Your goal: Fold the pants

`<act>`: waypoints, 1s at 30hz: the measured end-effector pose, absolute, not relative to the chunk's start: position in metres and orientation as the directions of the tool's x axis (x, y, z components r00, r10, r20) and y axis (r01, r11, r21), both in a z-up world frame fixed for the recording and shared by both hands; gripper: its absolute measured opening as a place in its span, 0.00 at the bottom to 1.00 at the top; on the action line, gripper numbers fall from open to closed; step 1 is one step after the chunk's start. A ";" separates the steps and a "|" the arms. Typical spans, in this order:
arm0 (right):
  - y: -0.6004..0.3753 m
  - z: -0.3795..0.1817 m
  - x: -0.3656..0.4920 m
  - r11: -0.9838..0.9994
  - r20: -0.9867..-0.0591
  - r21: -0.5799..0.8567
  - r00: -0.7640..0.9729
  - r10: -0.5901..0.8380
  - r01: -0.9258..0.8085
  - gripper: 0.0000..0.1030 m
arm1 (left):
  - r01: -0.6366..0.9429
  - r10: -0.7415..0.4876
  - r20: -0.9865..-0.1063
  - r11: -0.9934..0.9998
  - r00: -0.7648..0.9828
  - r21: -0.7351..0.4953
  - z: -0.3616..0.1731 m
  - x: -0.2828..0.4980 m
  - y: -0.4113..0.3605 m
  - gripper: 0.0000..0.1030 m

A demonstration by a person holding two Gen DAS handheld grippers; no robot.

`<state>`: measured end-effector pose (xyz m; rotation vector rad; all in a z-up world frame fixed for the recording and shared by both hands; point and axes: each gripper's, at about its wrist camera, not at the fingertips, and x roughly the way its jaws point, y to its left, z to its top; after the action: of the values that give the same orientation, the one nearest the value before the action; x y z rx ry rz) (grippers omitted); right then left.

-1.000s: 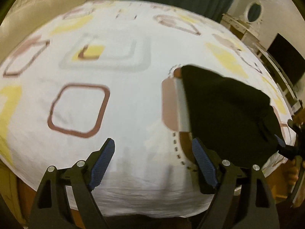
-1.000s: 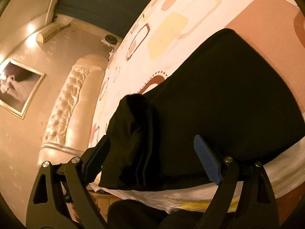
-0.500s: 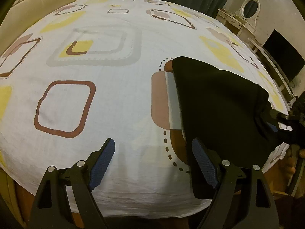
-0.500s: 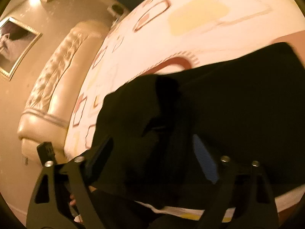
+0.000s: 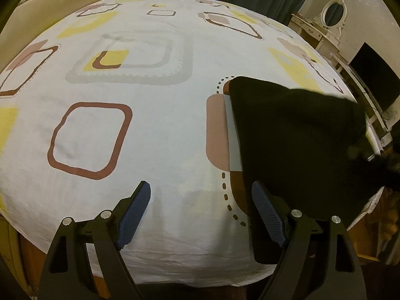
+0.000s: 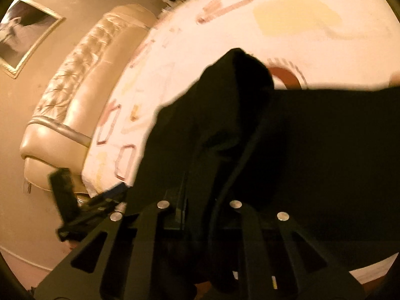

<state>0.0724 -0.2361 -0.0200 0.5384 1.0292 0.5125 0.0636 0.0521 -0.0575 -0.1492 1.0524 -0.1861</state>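
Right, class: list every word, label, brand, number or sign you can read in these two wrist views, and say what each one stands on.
None can be read in either view.
The bedsheet carries only printed shapes, no letters.
The black pants show no visible label.
The framed picture on the wall is too blurred to show any text.
Neither the left claw nor the right claw shows any marking.

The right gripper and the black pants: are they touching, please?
Touching. The right wrist view shows the right gripper closed, with a bunch of the pants running between its fingers.
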 end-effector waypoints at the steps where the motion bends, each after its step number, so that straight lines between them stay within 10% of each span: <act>1: -0.237 -0.011 0.071 0.753 -0.639 0.639 0.435 0.634 -0.159 0.12 | 0.081 -0.222 -0.847 0.975 0.484 -0.209 -0.057 0.063 0.052 0.80; 12: -0.321 0.066 0.049 0.782 -0.562 0.597 0.603 0.566 -0.178 0.11 | 0.100 -0.231 -0.843 0.973 0.486 -0.208 -0.055 0.061 0.048 0.80; 30: -0.438 -0.072 0.039 0.750 -0.680 0.640 0.578 0.451 0.168 0.11 | 0.140 -0.255 -0.843 0.967 0.474 -0.214 -0.056 0.056 0.034 0.80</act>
<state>0.0388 -0.4378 -0.0720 0.7305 0.9606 0.1838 0.0560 0.0339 -0.0564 -0.1209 1.0504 -0.2425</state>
